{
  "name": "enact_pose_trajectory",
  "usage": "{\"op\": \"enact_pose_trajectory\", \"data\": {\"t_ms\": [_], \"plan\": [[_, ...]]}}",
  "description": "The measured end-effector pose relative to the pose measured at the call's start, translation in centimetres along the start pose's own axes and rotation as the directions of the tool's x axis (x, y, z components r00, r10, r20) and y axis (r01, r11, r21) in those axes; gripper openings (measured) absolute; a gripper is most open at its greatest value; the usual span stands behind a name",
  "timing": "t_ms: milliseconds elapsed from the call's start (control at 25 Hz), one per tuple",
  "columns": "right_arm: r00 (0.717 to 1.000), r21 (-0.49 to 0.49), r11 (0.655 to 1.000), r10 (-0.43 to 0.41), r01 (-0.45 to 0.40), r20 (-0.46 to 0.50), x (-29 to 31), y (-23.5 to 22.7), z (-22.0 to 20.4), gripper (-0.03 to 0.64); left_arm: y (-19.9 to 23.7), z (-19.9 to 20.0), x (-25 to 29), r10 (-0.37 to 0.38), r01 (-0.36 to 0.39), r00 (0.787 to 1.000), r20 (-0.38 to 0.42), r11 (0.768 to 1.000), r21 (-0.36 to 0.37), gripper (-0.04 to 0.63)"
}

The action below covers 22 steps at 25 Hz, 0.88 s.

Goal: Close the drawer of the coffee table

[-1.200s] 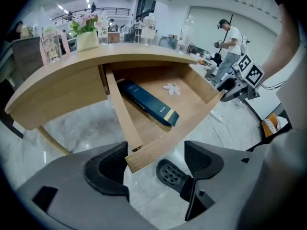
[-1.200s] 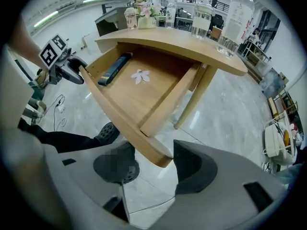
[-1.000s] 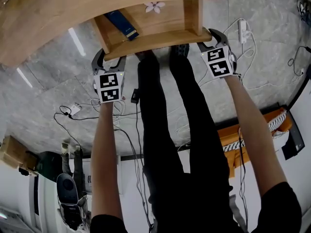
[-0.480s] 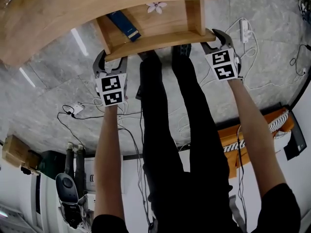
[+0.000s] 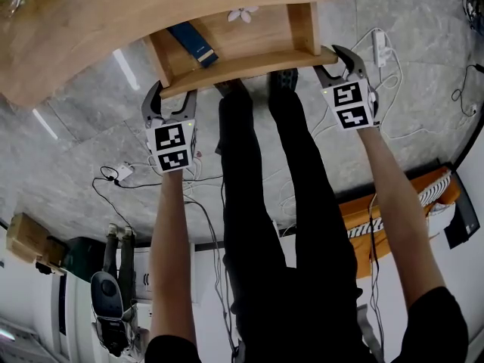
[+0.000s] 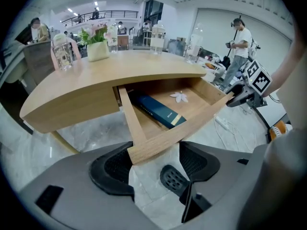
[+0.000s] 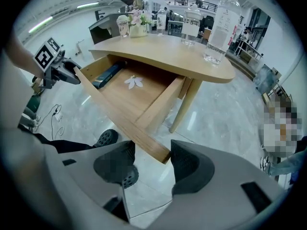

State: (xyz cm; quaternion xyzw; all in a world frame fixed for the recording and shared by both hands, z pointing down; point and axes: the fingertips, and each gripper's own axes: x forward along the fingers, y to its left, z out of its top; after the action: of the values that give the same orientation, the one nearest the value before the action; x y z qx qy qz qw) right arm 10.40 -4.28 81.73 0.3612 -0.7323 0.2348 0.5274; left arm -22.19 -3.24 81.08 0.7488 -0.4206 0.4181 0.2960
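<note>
Preparing to push the drawer (image 5: pixel 249 66) home, and doing it well probably by pressing on both ends of the front panel at once with equal force. Driving straight in toward the bench (image 5: pixel 91 29), never leading with one side and so risking skewing and binding. Seating each corner deep in the jaws before leaning in, rather than pinching the wood. Easing rather than slamming, minding the blue box (image 5: pixel 193 42) and the small flower (image 5: pixel 242 11) lying loose inside.

Standing pulled well out from under the curved top of the bench, and reaching toward the person. Sitting with its front left corner inside the left tool (image 6: pixel 156 159) and its front right corner inside the right tool (image 7: pixel 153 164). Holding both tools wide apart and gripping nothing. Keeping the left corner close against one pad and clear of the other, after just narrowing those jaws a little. Keeping the right corner likewise near one pad, leaving a gap on the other side.
</note>
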Motion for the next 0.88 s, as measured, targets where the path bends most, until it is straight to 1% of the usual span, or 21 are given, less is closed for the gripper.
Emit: {"op": "enact_pose_trajectory", "data": {"t_ms": [520,720,880], "plan": [[0.997,-0.01,0.999,-0.047,0.048,0.055,1.1,-3.6,4.6,0.212,3.1,5.3,1.9,0.001,-0.002,0.997,0.074,1.0,0.014,0.305],[0.995,-0.005,0.997,-0.074,0.074,0.061,1.5,-4.6,6.1,0.213,4.2,6.6,2.3,0.003,-0.004,0.995,0.096,1.0,0.01,0.305],[0.994,0.003,0.996,-0.09,0.09,0.068,2.1,-5.3,7.0,0.213,5.0,7.7,3.1,0.002,-0.005,0.994,0.107,1.0,0.023,0.305]]}}
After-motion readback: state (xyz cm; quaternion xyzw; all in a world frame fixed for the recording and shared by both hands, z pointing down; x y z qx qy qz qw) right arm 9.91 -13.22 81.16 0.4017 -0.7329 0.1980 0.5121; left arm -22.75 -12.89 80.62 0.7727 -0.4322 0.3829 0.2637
